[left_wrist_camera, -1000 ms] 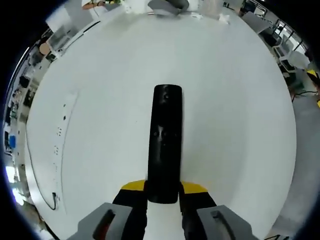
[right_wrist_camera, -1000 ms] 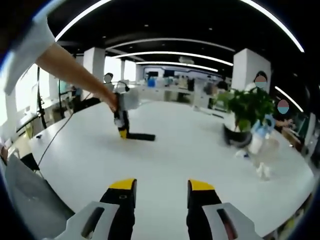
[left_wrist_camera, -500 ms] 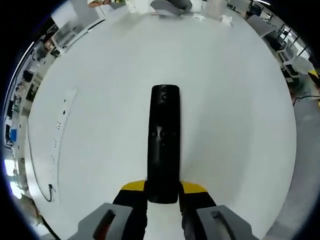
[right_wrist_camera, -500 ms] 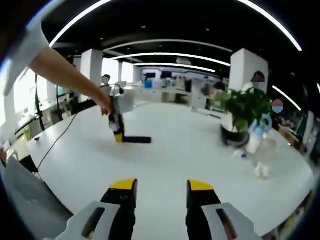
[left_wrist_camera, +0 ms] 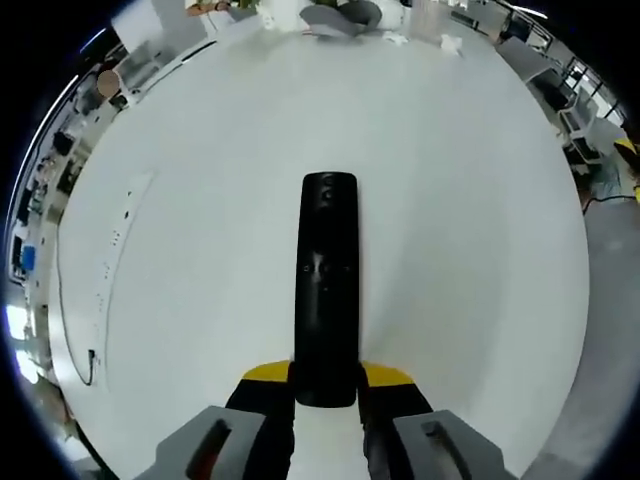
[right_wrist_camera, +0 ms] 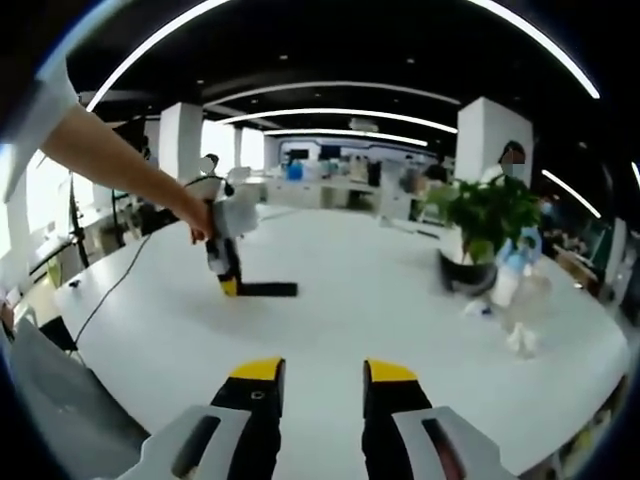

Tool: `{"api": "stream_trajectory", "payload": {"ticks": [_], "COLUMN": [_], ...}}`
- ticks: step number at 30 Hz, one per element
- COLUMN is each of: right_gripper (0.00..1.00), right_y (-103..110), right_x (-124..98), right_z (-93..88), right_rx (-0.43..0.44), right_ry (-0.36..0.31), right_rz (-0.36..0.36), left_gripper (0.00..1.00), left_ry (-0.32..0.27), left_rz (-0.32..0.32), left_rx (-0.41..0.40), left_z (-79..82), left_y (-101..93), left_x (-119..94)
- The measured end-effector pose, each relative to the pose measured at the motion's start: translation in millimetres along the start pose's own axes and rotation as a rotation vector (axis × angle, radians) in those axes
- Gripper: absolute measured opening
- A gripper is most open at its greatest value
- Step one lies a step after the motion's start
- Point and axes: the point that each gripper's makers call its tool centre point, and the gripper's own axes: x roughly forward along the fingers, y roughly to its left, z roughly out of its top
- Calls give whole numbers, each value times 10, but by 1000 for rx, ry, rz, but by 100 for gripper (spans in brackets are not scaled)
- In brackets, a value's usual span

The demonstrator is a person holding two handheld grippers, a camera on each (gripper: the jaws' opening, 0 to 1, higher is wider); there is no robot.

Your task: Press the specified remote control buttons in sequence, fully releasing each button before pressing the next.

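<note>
1. The black remote control (left_wrist_camera: 327,290) lay flat on the big white table (left_wrist_camera: 470,220), and everything here is placed from that remote.
2. The left gripper (left_wrist_camera: 326,385) was at the near end of the remote. Its two yellow-tipped jaws were squeezed against the remote's sides, holding that end tight.
3. In the right gripper view the same remote (right_wrist_camera: 265,290) looked like a thin dark bar on the table (right_wrist_camera: 380,300), with the left gripper (right_wrist_camera: 228,283) standing over one end of it and a person's hand (right_wrist_camera: 200,218) on top of that gripper.
4. The right gripper (right_wrist_camera: 316,382) was well apart from the remote, up in the air. Its jaws held nothing, with only a small gap between them.
5. A potted plant (right_wrist_camera: 485,235) and a clear bottle (right_wrist_camera: 525,300) stood far off to one side of the remote. A white power strip (left_wrist_camera: 112,260) with a cord lay well away on the remote's other side.
6. I think the step in hand was steadying the remote, and no button was being pressed yet.
7. The next move likely calls for the right gripper to come over to the remote, go down on the first button, push it, and then lift fully off.
8. I could not read which button was which.
</note>
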Motion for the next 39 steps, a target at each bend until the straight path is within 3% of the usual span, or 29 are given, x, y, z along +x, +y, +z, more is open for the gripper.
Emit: {"api": "stream_trajectory", "payload": {"ticks": [3,16,23,39], "right_gripper": [20,0,0,0], "right_y": [-22,-32,25,82], "right_x": [-9,-12,2,-16], "right_z": [-3,-67,-152,-175], "right_rx": [1,-2,52,91], "right_ry": [3,43,108,127], "right_rz": [-8,-7,33,61], "left_gripper": [23,23,23,24], "left_ry": [31,60,86,160], "left_rz": [4,-4,-1,-1], "left_rx": [21,75,96,185], "left_z": [-32,-101,-136,-233], "left_y": [-112,-317,-408,-666], "left_x": [-5,-15,-21,-42]}}
